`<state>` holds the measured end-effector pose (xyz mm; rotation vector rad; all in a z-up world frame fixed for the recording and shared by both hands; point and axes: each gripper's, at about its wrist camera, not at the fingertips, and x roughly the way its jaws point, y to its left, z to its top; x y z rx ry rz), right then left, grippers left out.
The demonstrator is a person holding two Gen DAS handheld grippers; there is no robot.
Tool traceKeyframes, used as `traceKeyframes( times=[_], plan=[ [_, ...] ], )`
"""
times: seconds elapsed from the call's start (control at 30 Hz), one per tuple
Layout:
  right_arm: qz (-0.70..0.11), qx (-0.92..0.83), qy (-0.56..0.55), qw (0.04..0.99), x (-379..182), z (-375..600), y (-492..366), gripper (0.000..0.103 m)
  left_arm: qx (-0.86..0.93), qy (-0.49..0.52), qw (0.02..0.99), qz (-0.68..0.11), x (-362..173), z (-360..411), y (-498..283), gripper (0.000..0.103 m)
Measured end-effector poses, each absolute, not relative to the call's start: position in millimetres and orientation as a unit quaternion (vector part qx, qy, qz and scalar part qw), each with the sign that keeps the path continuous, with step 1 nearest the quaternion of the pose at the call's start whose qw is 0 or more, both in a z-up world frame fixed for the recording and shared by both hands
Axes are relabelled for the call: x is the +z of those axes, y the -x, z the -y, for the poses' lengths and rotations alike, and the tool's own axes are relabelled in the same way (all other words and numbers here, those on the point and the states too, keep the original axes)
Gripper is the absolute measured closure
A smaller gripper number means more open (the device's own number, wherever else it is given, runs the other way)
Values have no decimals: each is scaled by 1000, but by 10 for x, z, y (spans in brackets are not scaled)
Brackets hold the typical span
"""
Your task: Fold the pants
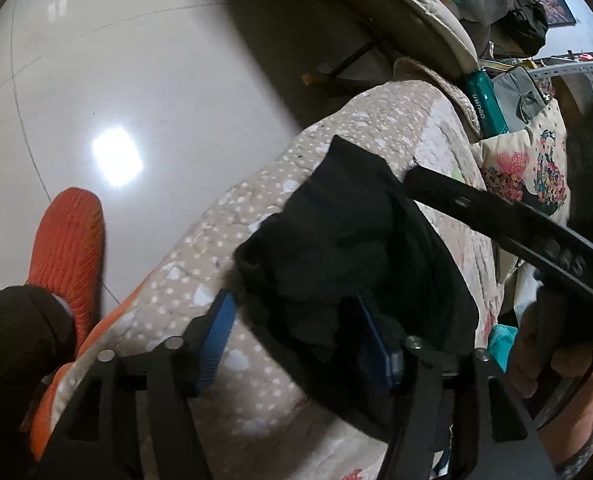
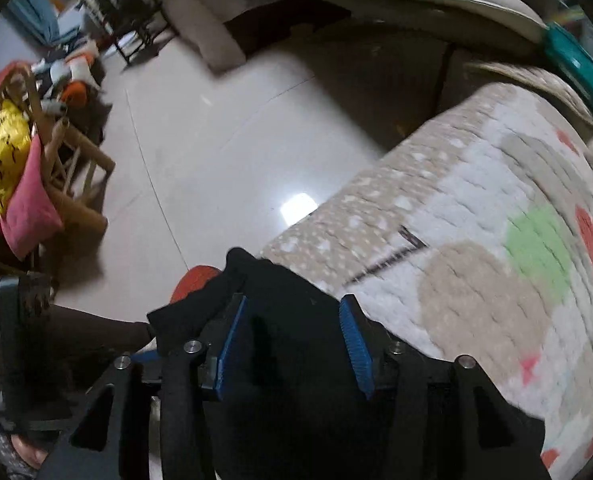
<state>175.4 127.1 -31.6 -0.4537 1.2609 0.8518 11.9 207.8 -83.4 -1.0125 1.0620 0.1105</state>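
Note:
The black pants (image 1: 348,232) lie bunched on a beige quilt with white dots (image 1: 256,208) at its edge. My left gripper (image 1: 296,320) is open, its blue pads wide apart, with the black cloth lying between them and over the right pad. The right gripper's black body (image 1: 516,232) crosses the right side of the left wrist view. In the right wrist view the pants (image 2: 292,320) fill the gap between the blue pads of my right gripper (image 2: 296,320), which stands open over the quilt (image 2: 476,240).
A glossy white tile floor (image 1: 116,80) lies left of the quilt. An orange slipper (image 1: 68,240) and a dark trouser leg are at the lower left. Cushions and clutter (image 1: 516,8) sit behind. A wooden chair with yellow and pink cushions (image 2: 20,172) stands left.

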Motion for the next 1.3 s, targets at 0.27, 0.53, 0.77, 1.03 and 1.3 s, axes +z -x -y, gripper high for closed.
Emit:
traceKeyframes(
  times=[0.27, 0.53, 0.77, 1.03, 1.3],
  plan=[
    [-579, 390, 271, 663, -598, -1663, -1709, 49, 71, 432, 748, -499, -807, -1959, -202, 54],
    [-539, 404, 332, 661, -534, -1790, -1409, 83, 29, 418, 760, -496, -604, -1938, -203, 90],
    [-515, 405, 263, 708, -100, -1489, -1427, 84, -29, 413, 786, -460, -280, -1817, -90, 90],
    [-502, 385, 191, 750, 203, -869, -1390, 84, -88, 412, 778, -466, -122, -1412, -142, 90],
    [-503, 344, 99, 787, 270, 91, -1443, 84, -127, 362, 783, -489, 37, -809, -245, 90]
  ],
)
